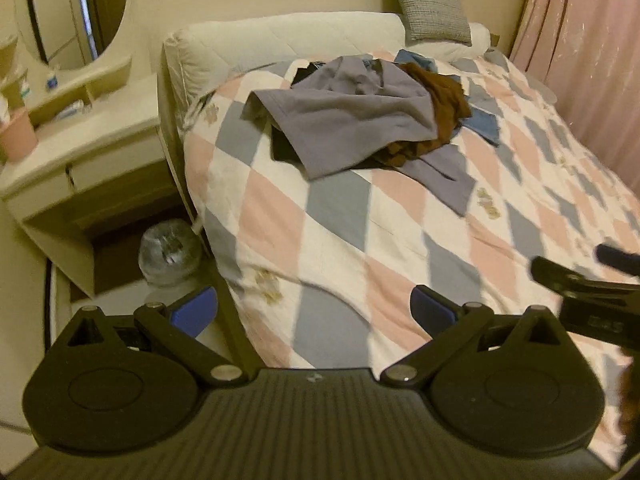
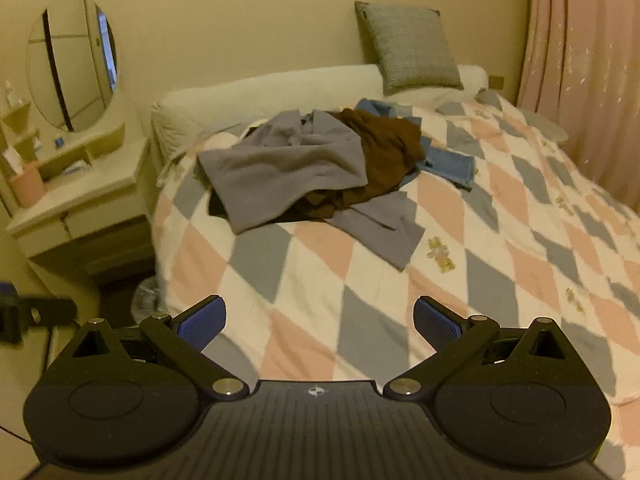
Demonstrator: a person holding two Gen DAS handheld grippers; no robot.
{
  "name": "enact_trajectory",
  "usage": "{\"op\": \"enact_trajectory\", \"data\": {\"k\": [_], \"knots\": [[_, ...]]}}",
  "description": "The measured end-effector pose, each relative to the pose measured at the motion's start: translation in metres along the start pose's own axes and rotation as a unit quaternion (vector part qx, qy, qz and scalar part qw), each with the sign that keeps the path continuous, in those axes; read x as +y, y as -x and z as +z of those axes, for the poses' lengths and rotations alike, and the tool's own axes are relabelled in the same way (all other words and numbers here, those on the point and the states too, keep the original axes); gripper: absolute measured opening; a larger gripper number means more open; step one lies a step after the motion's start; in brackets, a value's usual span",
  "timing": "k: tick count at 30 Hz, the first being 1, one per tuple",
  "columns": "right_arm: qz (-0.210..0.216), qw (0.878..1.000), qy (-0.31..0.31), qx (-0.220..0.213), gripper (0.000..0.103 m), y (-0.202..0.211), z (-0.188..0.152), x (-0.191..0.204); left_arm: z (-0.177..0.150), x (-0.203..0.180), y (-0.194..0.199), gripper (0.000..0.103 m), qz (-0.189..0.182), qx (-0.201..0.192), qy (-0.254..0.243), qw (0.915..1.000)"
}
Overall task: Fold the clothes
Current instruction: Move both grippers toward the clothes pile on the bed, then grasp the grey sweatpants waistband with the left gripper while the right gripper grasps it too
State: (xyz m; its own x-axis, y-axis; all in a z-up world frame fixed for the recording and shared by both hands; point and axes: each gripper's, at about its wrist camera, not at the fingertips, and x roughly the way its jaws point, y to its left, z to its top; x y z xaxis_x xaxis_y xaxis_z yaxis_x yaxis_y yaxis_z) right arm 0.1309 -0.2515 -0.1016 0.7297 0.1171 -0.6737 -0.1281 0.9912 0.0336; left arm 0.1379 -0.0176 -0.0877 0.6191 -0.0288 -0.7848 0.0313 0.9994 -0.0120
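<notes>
The left hand-held gripper point(image 1: 314, 310) hangs with its blue-padded fingers spread wide and nothing between them. The right hand-held gripper point(image 2: 320, 320) is spread and empty as well. Both point forward over the near edge of the bed's quilt of pink, grey and white diamonds point(image 1: 340, 240), which suggests the fold has not begun.

Well ahead of both lies the heap of clothes: a crumpled grey fleece garment point(image 2: 280, 164) on top, a dark brown garment point(image 2: 384, 148) on its right, and a flat blue cloth point(image 2: 452, 166) beyond.

A grey woven cushion point(image 2: 408, 48) leans on the wall behind.

Only the left view shows the clear plastic bag point(image 1: 170, 252) on the floor beneath the cream dressing tabletop point(image 1: 80, 136).
</notes>
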Motion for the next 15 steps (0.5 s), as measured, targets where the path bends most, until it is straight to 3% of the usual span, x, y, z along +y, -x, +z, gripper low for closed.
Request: {"op": "enact_trajectory", "data": {"k": [5,8,12,15], "knots": [[-0.021,1.000,0.018,-0.011,0.101,-0.039,0.005,0.007,0.035,0.036,-0.069,0.082,-0.028,0.036,0.001,0.9990],[-0.030,0.999,0.029,-0.009,0.097,-0.076,0.015,0.020,0.064,0.061,-0.114,0.081,-0.033,0.037,0.002,0.9988],[-0.041,0.996,0.077,0.000,0.092,-0.147,0.033,0.059,0.100,0.085,-0.171,0.079,-0.021,0.018,-0.047,0.9985],[-0.051,0.989,0.137,-0.005,0.085,-0.204,0.042,0.097,0.127,0.103,-0.219,0.061,-0.020,0.007,-0.083,0.9963]]}}
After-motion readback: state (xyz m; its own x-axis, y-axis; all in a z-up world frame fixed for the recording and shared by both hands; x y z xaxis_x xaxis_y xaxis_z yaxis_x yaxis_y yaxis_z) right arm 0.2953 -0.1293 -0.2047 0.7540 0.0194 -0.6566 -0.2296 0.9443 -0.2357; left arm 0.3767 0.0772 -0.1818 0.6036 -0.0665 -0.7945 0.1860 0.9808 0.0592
